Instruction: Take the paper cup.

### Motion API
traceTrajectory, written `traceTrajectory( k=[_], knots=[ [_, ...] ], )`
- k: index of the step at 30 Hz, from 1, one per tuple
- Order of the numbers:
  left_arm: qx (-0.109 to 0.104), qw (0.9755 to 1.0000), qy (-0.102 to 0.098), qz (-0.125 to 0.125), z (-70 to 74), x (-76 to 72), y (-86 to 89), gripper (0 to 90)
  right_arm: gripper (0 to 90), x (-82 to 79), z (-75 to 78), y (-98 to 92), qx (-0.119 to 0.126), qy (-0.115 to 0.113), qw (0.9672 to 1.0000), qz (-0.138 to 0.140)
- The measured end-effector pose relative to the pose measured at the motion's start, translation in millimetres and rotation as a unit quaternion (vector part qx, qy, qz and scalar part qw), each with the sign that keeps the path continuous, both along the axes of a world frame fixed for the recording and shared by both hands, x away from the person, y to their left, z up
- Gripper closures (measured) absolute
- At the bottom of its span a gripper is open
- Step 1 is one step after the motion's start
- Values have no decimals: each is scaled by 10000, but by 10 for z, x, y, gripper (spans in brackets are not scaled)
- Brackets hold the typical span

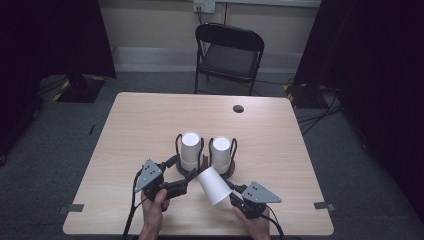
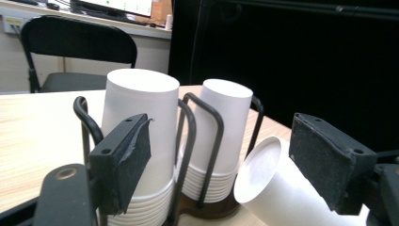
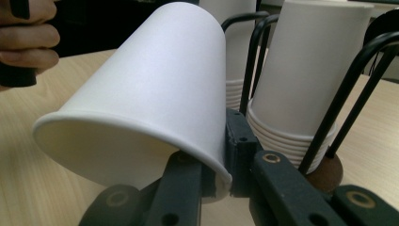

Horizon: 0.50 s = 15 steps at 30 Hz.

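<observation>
Two stacks of upturned white paper cups, a left stack [image 1: 190, 145] [image 2: 139, 127] and a right stack [image 1: 220, 150] [image 2: 221, 127] [image 3: 306, 70], stand in a black wire holder [image 1: 204, 150] [image 2: 188, 141] [image 3: 348, 89] on the table. My right gripper [image 1: 234, 196] [image 3: 221, 160] is shut on the rim of a single white cup [image 1: 212, 185] [image 2: 273, 188] [image 3: 155, 94], held tilted just in front of the holder. My left gripper [image 1: 190, 179] [image 2: 221, 155] is open, its jaws pointing at the stacks, with the single cup's closed bottom beside its right jaw.
The light wooden table [image 1: 150, 115] has a round cable hole [image 1: 238, 108] near its far edge. A black folding chair [image 1: 230, 50] stands behind the table. The person's left hand [image 3: 28, 42] shows at the upper left of the right gripper view.
</observation>
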<state>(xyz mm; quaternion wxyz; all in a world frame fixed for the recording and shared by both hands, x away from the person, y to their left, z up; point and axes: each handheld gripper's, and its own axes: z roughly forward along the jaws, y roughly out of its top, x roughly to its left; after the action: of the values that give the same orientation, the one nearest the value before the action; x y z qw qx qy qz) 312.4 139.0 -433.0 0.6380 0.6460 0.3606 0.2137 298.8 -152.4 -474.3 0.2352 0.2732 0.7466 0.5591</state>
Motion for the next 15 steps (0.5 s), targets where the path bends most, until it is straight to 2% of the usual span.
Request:
traceTrajectory(
  k=[3, 4, 8, 15],
  knots=[
    [212, 9997, -78, -35, -11, -15, -13, 195, 846, 22, 11, -9, -62, 129, 9999, 9],
    [389, 9992, -120, -9, -16, -23, -18, 194, 846, 31, 19, -11, -86, 191, 9998, 17],
    [732, 9970, -234, -2, -26, -43, -28, 186, 846, 78, 51, -15, -169, 353, 9992, 54],
    [1026, 9943, -276, -85, -15, -66, -28, 181, 846, 124, 98, -26, -258, 539, 9981, 145]
  ],
)
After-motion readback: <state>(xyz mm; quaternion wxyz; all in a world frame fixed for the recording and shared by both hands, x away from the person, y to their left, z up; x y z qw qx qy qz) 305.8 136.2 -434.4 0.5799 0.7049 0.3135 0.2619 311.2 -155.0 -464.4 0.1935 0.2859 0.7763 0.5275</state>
